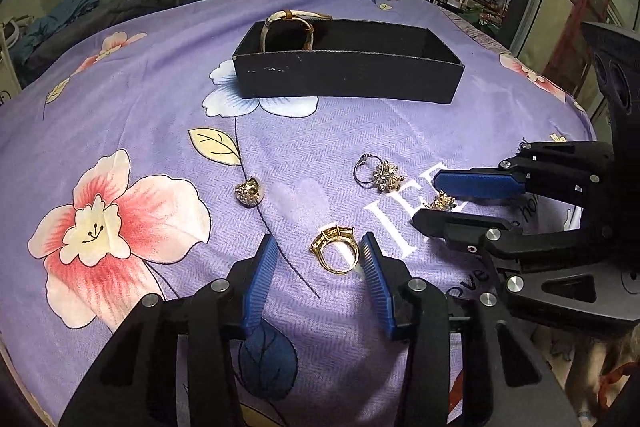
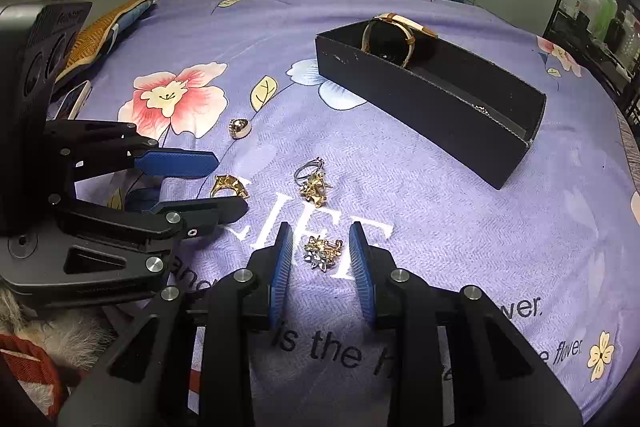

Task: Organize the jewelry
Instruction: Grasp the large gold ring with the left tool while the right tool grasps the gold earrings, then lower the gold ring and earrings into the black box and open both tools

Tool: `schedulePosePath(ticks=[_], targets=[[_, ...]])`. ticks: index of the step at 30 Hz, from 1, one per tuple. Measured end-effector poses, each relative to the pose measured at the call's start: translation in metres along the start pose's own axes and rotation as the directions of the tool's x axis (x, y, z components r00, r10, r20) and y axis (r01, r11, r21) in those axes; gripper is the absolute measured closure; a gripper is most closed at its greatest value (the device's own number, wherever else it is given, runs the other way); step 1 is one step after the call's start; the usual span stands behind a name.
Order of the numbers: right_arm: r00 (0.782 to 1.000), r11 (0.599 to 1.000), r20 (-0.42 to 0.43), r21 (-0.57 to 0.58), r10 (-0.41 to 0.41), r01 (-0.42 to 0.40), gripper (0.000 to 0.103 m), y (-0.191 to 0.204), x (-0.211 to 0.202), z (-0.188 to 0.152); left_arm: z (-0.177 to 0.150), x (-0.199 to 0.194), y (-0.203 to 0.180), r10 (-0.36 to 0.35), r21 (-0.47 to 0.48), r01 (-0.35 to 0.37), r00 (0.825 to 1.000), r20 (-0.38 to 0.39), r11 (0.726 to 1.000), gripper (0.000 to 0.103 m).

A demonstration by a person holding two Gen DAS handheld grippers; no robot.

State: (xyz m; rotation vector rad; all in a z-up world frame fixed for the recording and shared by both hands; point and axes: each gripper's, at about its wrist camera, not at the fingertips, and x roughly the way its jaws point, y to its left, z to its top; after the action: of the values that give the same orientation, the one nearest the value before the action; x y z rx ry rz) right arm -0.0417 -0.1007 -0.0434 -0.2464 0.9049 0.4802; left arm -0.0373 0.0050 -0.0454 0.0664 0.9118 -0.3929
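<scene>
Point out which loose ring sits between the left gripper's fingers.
The gold openwork ring, lying between the open left gripper; the domed ring lies farther off.

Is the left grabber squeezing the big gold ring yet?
Apart. In the left wrist view, purple cloth shows between the gold ring and each blue pad of the left gripper; its jaws stand open around the ring.

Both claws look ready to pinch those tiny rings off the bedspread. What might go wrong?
The left gripper brackets a gold ring lying on soft purple cloth; closing could pinch fabric or flick the ring away. The right gripper faces the same with its spiky flower piece, which may twist or snag.
</scene>
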Motion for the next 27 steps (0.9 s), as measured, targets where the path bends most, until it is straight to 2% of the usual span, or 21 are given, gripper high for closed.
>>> schedulePosePath(ticks=[6,9,20,27], targets=[[1.0,1.0,0.002,-0.007,-0.01,0.01,0.083,0.001,0.001,-0.001,-0.001,0.0,-0.009,0.012,0.033,-0.012,1.0,0.008,0.999,0.078],[1.0,1.0,-0.001,0.0,-0.006,0.006,0.083,0.0,0.0,-0.001,-0.002,0.001,-0.012,0.024,0.041,-0.024,1.0,0.009,0.999,0.078],[1.0,0.998,-0.016,0.055,0.018,-0.017,0.083,-0.006,-0.005,-0.002,0.0,-0.001,-0.006,0.001,0.004,-0.001,1.0,0.005,1.0,0.078],[1.0,0.996,0.001,0.089,0.02,-0.02,0.083,-0.016,-0.013,0.003,0.007,-0.002,-0.008,-0.006,0.014,0.006,1.0,0.014,1.0,0.078]])
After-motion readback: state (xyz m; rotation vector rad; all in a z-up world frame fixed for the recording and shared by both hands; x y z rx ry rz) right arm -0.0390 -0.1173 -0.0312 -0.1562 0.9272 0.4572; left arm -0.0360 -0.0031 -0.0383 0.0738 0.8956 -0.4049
